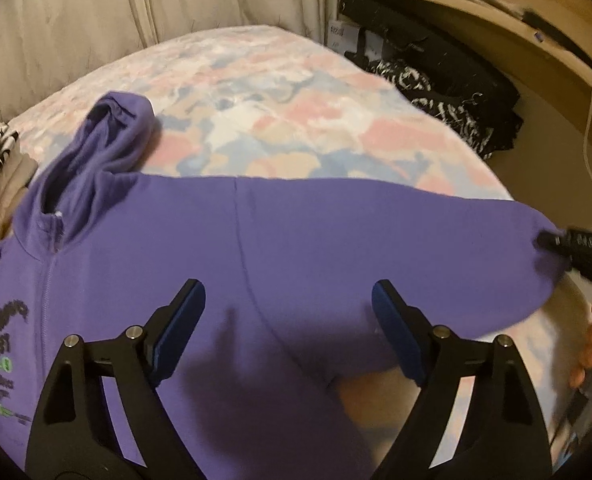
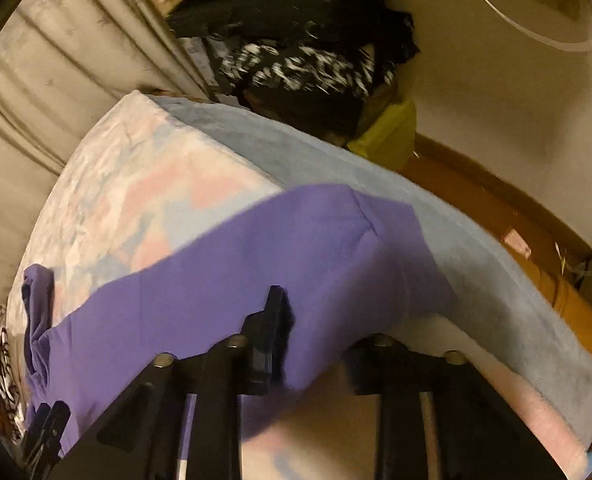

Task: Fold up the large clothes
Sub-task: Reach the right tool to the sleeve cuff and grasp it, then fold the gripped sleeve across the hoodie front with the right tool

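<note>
Fingers of left gripper (image 1: 287,312) spread wide above purple hoodie (image 1: 231,248). Right gripper (image 2: 308,320) pinches the hoodie sleeve, lifted off pastel bedspread (image 1: 279,112).

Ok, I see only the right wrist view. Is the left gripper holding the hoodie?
Observer: No. The left gripper is open above the hoodie, with no cloth between its fingers.
Operator: Which side of the hoodie is up?
Observer: The front. The zipper and a dark print show beside it.
Operator: My right gripper has one finger hidden under cloth. Where does it grip?
Observer: The right gripper pinches the very end of the sleeve, which is stretched out sideways.
</note>
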{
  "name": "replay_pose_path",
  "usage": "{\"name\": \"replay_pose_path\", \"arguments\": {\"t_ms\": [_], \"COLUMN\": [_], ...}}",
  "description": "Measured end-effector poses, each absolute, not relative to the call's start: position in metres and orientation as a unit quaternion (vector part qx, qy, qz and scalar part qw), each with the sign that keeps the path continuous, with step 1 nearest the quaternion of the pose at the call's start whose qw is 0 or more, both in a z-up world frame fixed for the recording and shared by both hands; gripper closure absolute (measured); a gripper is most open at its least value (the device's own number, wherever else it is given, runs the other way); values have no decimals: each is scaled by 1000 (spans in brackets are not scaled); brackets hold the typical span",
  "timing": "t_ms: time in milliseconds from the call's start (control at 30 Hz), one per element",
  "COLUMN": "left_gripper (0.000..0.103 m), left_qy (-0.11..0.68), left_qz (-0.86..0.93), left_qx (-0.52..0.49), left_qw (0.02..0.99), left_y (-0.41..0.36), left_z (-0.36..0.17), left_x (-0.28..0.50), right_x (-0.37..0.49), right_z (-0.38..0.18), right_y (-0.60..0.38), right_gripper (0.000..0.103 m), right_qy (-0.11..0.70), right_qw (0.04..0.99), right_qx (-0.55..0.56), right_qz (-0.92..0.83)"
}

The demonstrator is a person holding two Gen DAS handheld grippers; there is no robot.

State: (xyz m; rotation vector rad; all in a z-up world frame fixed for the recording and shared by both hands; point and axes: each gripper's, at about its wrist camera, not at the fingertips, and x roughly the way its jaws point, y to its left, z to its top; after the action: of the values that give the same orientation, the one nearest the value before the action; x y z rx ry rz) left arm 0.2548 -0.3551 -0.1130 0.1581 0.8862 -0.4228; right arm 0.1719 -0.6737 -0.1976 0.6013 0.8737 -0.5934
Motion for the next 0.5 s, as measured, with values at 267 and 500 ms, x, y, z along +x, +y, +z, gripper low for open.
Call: {"name": "replay_pose_path", "arguments": {"t_ms": [267, 500], "left_gripper": [19, 19], "left_qy": [398, 377], "left_qz": [-173, -105], "left_qx": [13, -28], "left_qw": [901, 920], "left_y": [-259, -151], "left_z": [-56, -38], "left_x": [241, 232], "right_x": [222, 272], "right_z": [-95, -85], "right_y": [-540, -393], "right_gripper": [88, 88], "right_qy": [335, 346], "right_qw": [916, 935], "right_qx": [133, 67], "right_qz": [-178, -40]}}
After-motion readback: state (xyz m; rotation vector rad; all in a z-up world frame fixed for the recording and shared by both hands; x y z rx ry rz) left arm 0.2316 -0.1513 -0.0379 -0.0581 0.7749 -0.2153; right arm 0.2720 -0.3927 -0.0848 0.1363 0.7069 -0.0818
